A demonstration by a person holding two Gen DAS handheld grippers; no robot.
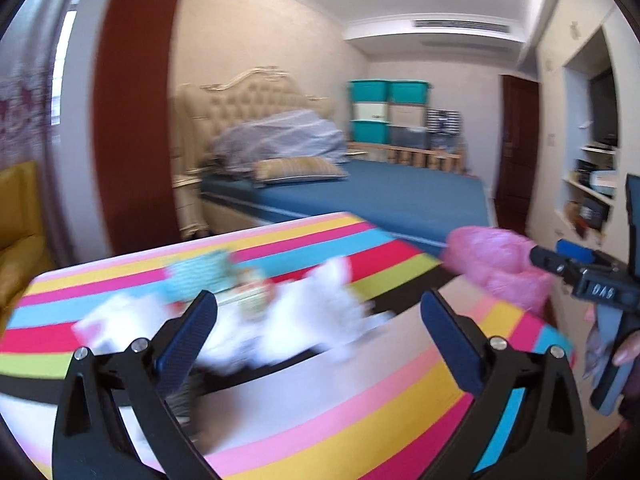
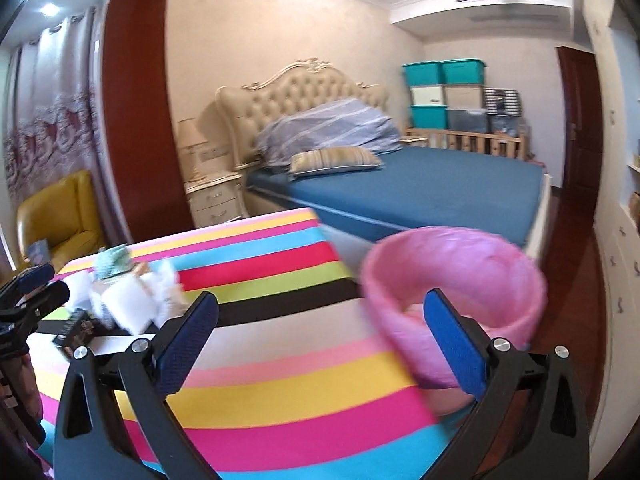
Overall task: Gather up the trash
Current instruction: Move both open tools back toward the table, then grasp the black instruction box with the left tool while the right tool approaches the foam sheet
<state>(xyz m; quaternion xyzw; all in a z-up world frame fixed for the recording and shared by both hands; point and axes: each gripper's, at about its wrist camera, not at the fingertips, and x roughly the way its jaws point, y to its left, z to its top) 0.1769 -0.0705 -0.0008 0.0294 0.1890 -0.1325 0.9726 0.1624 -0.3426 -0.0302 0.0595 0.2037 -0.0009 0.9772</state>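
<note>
My left gripper [image 1: 318,330] stood wide with nothing between its blue pads, and my right gripper [image 2: 320,334] was just as wide and empty. Both hung over the rainbow-striped cloth tabletop [image 2: 280,392]. Just beyond my left gripper lay a blurred heap of crumpled white paper and teal wrappers [image 1: 248,312]. Ahead of my right gripper's right finger sat the round bin lined with a pink plastic bag [image 2: 452,300]. Farther off stood the blue-sheeted bed [image 2: 424,192].
</note>
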